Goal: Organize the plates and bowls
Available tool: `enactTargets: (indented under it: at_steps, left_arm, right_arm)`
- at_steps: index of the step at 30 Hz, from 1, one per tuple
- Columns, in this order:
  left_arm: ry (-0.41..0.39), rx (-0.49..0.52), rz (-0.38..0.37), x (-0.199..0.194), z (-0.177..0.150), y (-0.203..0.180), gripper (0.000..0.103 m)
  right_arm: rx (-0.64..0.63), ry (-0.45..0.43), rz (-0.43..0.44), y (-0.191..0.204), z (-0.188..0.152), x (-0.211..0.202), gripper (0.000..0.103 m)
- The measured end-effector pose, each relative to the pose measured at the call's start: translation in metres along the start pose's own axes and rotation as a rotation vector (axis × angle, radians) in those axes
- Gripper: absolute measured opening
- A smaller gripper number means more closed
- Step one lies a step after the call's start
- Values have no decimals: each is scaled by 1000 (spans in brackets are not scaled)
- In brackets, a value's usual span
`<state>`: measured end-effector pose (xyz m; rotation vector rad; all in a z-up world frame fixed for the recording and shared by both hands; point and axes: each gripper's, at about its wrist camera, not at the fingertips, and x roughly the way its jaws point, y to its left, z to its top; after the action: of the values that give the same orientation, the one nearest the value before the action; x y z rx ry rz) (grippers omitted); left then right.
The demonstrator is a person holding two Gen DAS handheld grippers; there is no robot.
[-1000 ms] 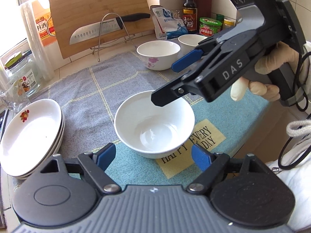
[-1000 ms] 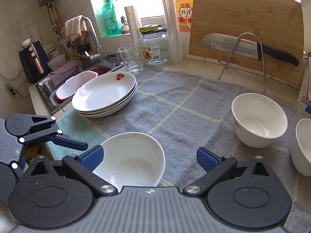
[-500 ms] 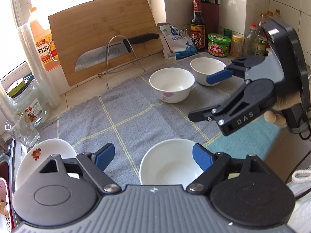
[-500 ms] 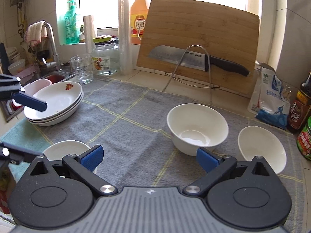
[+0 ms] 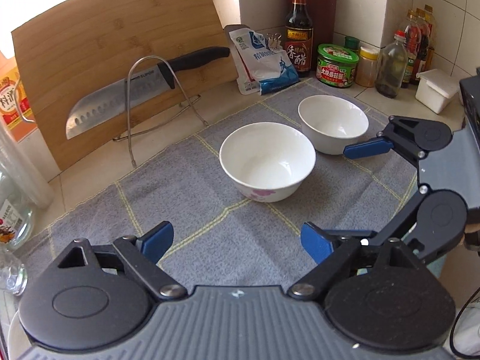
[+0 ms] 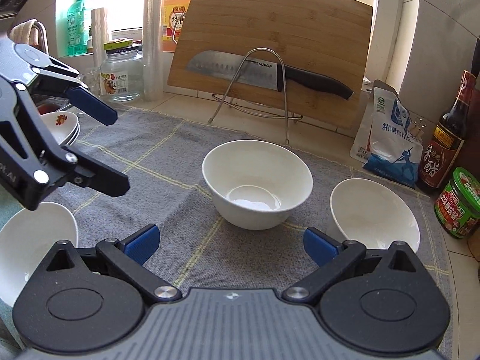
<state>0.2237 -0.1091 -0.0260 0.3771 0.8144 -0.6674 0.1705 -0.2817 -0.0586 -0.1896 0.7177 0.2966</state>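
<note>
1. Flowered bowl [image 5: 267,162]: white, with a pink print low on its outer wall. It stands upright and empty in the middle of the grey mat [image 5: 210,240], ahead of both tools, and looks the likeliest next pick.
2. Plain bowl [image 5: 333,123]: white and empty, just beside the flowered one on its far right, near the mat's back edge. The two sit close but apart, probably waiting to be nested.
3. Near bowl [image 6: 33,240]: white, at the mat's front left in the right wrist view, partly behind the left tool. It may be the base on which the others are to be stacked.
4. Plate stack [image 6: 64,124]: shallow white plates with a red motif, at the mat's far left by the sink. Already nested, so the plates appear sorted.
5. Left gripper [image 5: 237,243]: jaws opening and already wide, nothing between the blue pads, aimed down over bare mat short of the flowered bowl.
6. Right gripper [image 6: 231,244]: jaws wide apart, holding nothing. It faces the flowered bowl, and in the left wrist view its upper pad lies just beside the plain bowl.
7. Surroundings: a cutting board [image 6: 270,48] leans on the wall with a knife [image 6: 264,73] in a wire stand; salt bag [image 5: 264,63], vinegar bottle [image 5: 298,33] and jars line the back, clear of the working area.
</note>
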Motion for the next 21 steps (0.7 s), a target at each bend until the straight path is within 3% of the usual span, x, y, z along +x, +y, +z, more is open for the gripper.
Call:
enactTargets:
  at_steps: [8,13,16,21]
  left_arm:
    - [10,-15,-87,52,32,10,92]
    - [18,-37,-102,76,50,15,91]
    - [27,-40,-118,88,57,16,88]
    - [44,-52,-152,102,62,18,74]
  right_arm:
    - [14,5,-1,-9,1,16,103]
    - [39,6,-4,-15,-1,27,103]
    - [38,0,-12,-17,0,32,103]
    - [32,-13,-13,-20,3,39,103]
